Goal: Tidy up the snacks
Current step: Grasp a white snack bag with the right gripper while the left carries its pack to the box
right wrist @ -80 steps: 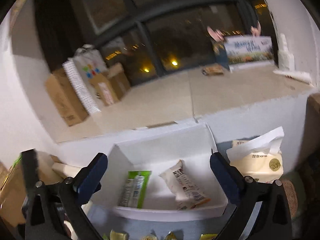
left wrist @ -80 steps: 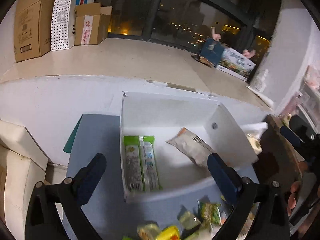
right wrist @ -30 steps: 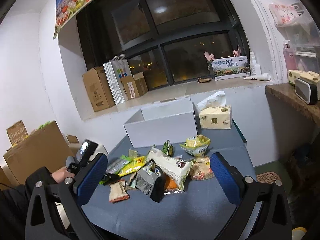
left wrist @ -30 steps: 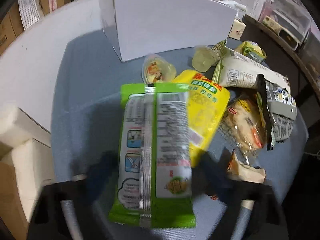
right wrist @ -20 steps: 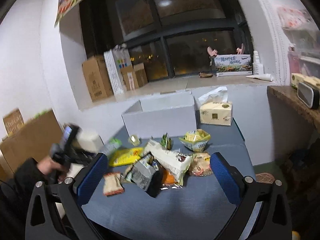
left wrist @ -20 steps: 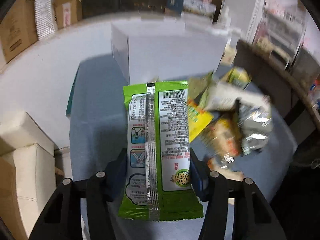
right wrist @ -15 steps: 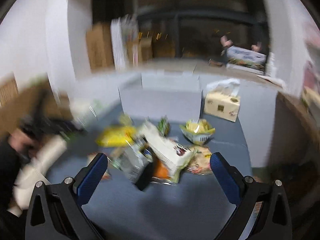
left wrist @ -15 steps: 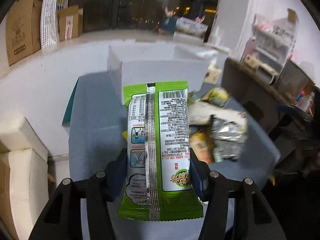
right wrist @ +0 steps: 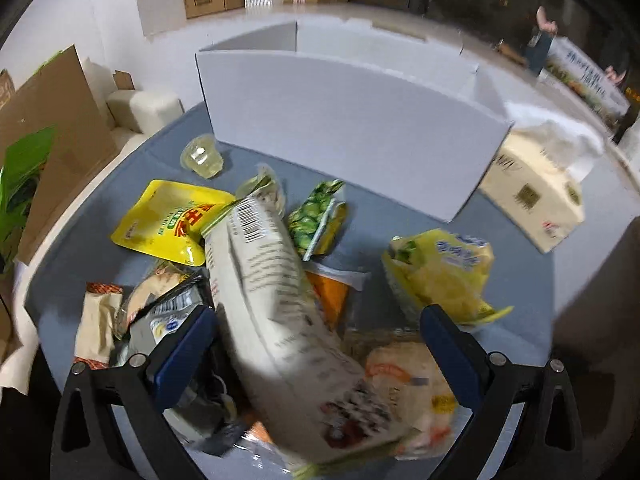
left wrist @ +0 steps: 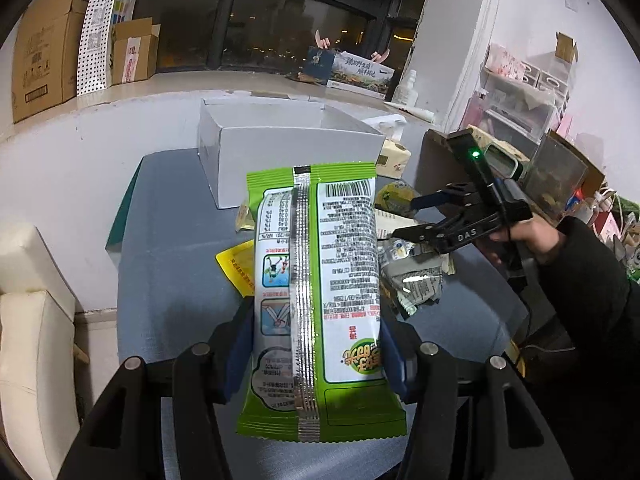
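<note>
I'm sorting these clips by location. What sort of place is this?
Probably a lived-in room at home, not a lab: a window ledge stacked with cardboard boxes, a tissue box beside the white box, and snack packets heaped on a grey-blue table.

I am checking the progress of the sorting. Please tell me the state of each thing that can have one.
Left tongs: shut on the green packet.
Green packet: held above the table, seam side facing the camera.
Right tongs: open, over the snack pile.
White packet: lying on the pile between the open jaws, not gripped.
White box: open at the top.
Jelly cup: sealed, beside the box.
</note>
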The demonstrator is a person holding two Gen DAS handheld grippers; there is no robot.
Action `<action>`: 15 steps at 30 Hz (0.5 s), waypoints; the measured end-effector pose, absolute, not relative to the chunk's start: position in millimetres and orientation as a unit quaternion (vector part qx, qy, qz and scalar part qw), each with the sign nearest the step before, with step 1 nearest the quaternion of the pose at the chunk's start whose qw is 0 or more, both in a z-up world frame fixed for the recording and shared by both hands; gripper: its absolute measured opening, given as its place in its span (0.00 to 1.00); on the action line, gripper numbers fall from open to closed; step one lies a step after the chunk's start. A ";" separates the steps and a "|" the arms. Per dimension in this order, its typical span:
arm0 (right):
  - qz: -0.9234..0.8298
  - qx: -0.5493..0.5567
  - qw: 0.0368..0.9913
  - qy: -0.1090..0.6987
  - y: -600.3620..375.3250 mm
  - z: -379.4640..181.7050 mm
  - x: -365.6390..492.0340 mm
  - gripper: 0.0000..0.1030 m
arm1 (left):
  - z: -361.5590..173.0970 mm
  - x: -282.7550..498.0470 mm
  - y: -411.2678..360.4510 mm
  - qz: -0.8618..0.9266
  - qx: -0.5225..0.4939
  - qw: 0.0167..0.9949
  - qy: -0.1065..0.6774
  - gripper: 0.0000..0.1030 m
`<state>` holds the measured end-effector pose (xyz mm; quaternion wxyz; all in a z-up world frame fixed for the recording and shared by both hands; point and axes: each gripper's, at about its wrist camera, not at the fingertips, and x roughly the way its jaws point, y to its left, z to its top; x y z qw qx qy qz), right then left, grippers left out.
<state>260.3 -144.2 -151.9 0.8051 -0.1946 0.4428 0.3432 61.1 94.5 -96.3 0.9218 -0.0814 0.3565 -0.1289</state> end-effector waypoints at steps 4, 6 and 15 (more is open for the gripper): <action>0.355 -0.194 0.795 0.452 -137.6 -157.0 257.8 0.94 | -98.5 60.6 95.8 -0.129 -0.090 0.921 0.355 0.59; 0.364 -0.194 0.786 0.462 -134.0 -161.0 255.4 0.71 | -99.2 61.2 95.4 -0.130 -0.094 0.922 0.352 0.59; 0.357 -0.204 0.796 0.443 -129.4 -144.4 242.3 0.34 | -98.5 64.2 94.0 -0.137 -0.109 0.926 0.335 0.59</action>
